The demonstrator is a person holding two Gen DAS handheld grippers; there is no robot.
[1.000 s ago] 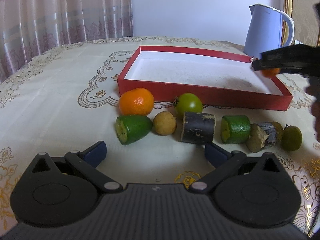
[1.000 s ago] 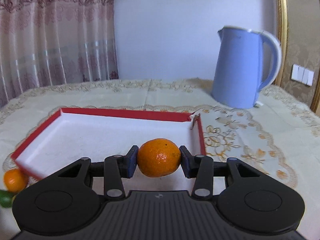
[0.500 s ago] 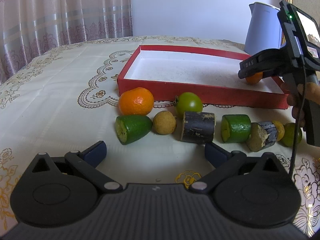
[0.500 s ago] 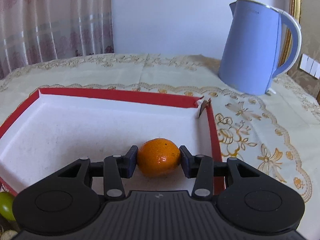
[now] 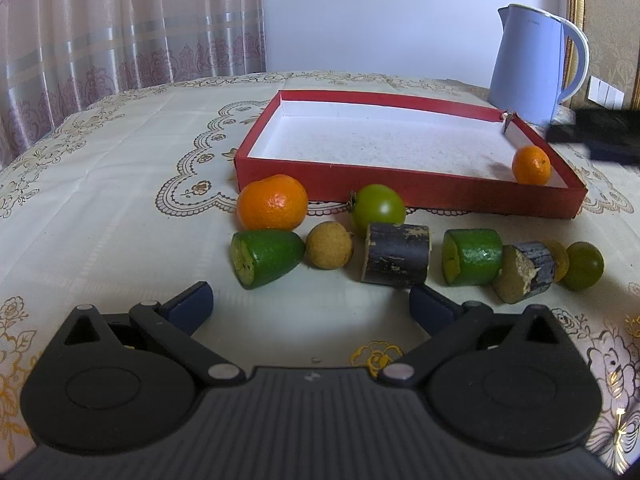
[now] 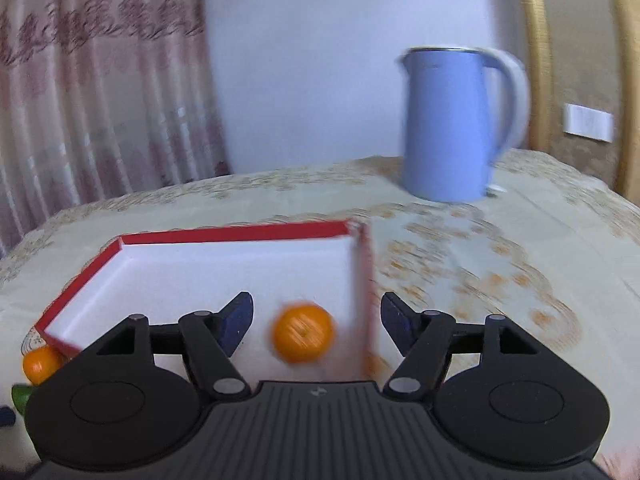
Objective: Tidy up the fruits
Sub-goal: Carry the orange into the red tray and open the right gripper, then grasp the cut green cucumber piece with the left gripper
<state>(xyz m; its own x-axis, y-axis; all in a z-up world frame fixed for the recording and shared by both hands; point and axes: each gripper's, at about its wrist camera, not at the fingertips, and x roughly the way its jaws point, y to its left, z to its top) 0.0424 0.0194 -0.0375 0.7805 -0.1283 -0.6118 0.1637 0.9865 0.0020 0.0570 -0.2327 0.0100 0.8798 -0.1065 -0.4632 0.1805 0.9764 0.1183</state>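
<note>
Left wrist view: left gripper [image 5: 310, 304] spread wide, nothing between pads, low over tablecloth [image 5: 100, 208]. Small mandarin [image 5: 531, 165] resting inside red tray [image 5: 400, 190], near-right corner, close to the right wall; touching or not, can't tell. Rest of fruit outside, along tray's front wall: bigger mandarin [image 5: 273, 202], green tomato [image 5: 378, 209], cut green fruit piece [image 5: 266, 258], round tan fruit [image 5: 329, 245], dark-skinned cut cylinder [image 5: 396, 255], second green piece [image 5: 472, 257], second dark piece [image 5: 524, 272], small green round fruit [image 5: 584, 266]. Blue kettle [image 5: 532, 64] behind tray. Dark blurred edge of right gripper at far right, beside tray.

Right wrist view: blurry. Right gripper [image 6: 316, 324] just been opening; small mandarin [image 6: 303, 332] sits free between the jaws, pads clear of it both sides, w/ tray's right wall just beside it.

Handling, judged: mandarin light, rind pebbly so grips ok, but soft and round, so likely to roll on the flat tray floor. Best taken across widest part, gentle squeeze. Look: bright orange, slightly flattened, dimple at stem end.
</note>
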